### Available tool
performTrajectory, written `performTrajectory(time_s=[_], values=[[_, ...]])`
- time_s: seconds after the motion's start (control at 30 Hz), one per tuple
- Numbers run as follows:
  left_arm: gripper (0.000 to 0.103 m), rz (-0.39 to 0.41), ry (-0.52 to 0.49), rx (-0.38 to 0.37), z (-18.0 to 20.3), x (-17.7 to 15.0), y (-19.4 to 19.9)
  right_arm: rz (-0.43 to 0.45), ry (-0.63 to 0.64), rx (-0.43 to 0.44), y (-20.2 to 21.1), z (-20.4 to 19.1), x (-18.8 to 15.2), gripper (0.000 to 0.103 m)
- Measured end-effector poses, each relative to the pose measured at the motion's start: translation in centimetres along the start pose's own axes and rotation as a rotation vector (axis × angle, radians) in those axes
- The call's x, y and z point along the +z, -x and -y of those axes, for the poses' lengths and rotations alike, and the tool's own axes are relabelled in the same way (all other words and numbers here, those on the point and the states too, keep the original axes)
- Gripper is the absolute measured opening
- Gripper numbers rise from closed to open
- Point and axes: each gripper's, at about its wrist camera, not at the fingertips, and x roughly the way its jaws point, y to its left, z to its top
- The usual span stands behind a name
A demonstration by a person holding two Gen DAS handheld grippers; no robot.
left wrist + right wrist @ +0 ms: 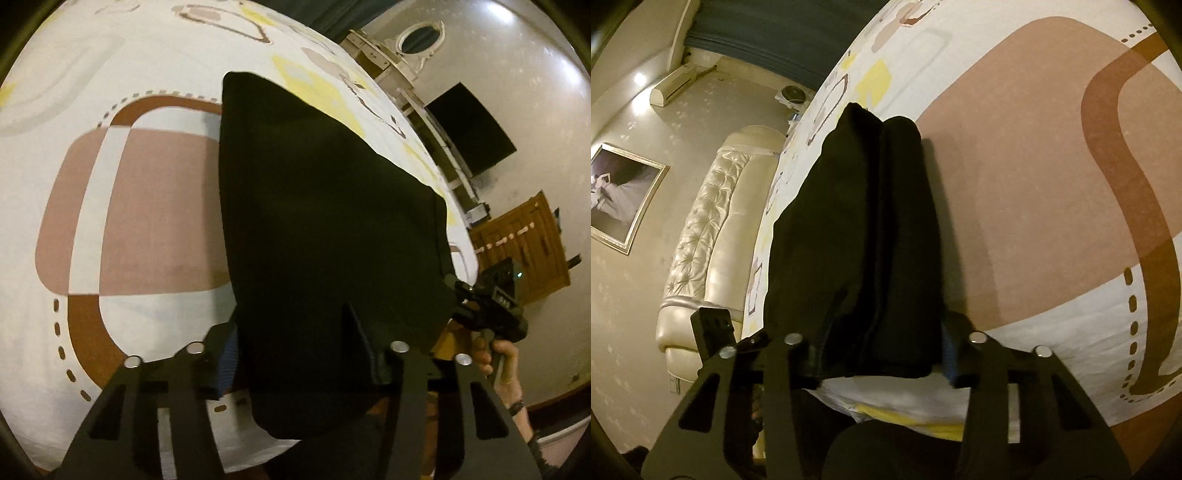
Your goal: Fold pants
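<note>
Black pants (325, 206) hang from both grippers above a patterned white bedsheet (155, 206). My left gripper (299, 354) is shut on one near corner of the pants, with cloth bunched between its fingers. The right gripper (491, 299) shows in the left wrist view at the pants' right edge, held by a hand. In the right wrist view the pants (864, 236) stretch away as long folded layers over the sheet (1034, 177). My right gripper (882, 363) is shut on their near end. The left gripper (713, 325) shows at the left there.
A cream tufted headboard (713, 221) and a framed picture (620, 199) are left of the bed. A wooden door (524, 243), a dark screen (472, 129) and an oval mirror (421, 37) line the wall beyond the bed.
</note>
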Motion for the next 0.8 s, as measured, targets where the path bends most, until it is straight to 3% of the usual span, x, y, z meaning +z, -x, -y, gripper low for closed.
performTrajectory(time_s=[0.23,0.5,0.8], values=[[0.035,0.021,-0.026,0.030,0.7,0.2,0.8,0.023,0.015,-0.004,0.2,-1.0,-0.3,0.034],[0.034,0.037,-0.026,0.079,-0.6,0.7,2.2,0.023,0.043,-0.011,-0.7,-2.6,-0.4,0.033],[0.034,0.071,0.010,0.138,-3.8,0.6,5.9,-0.034,0.078,0.024,-5.2,-5.2,-0.2,0.033]])
